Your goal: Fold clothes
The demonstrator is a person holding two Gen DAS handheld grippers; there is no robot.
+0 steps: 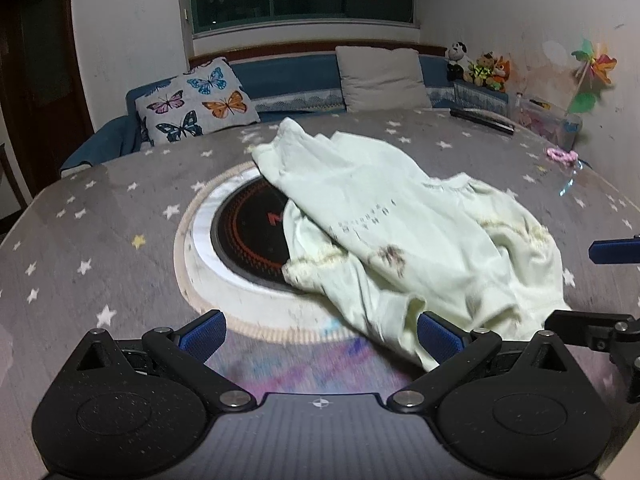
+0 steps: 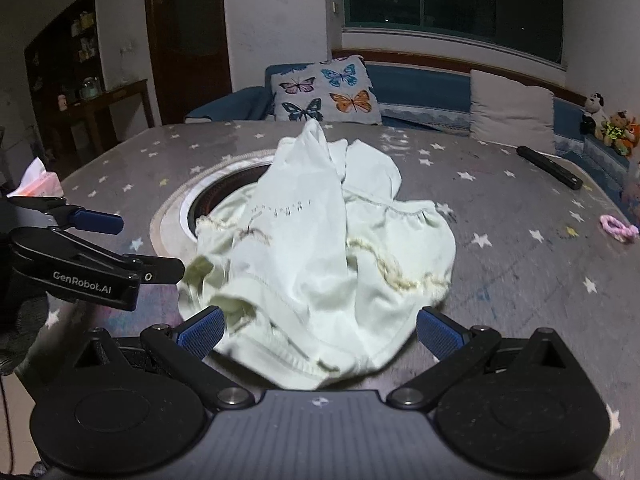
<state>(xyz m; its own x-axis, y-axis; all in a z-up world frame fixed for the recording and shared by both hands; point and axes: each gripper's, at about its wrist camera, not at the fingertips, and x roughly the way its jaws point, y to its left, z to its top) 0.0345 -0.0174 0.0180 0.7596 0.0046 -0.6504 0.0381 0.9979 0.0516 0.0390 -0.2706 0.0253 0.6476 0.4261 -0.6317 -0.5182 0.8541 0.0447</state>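
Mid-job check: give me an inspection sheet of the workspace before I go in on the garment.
Surface: star-print tablecloth, round hob cutout partly covered.
Job's things: pale green garment crumpled, unfolded.
Clutter: remote control, pink hair tie, tissue pack.
Grippers: left tool open, right tool open, both empty, at the garment's near edge.
Cables: nothing seen.
Surroundings: butterfly pillow, plush toys, dark window.

Soft, crinkly cloth top lies in front of the tongs. Under it, the starry surface looks smooth and a bit shiny.
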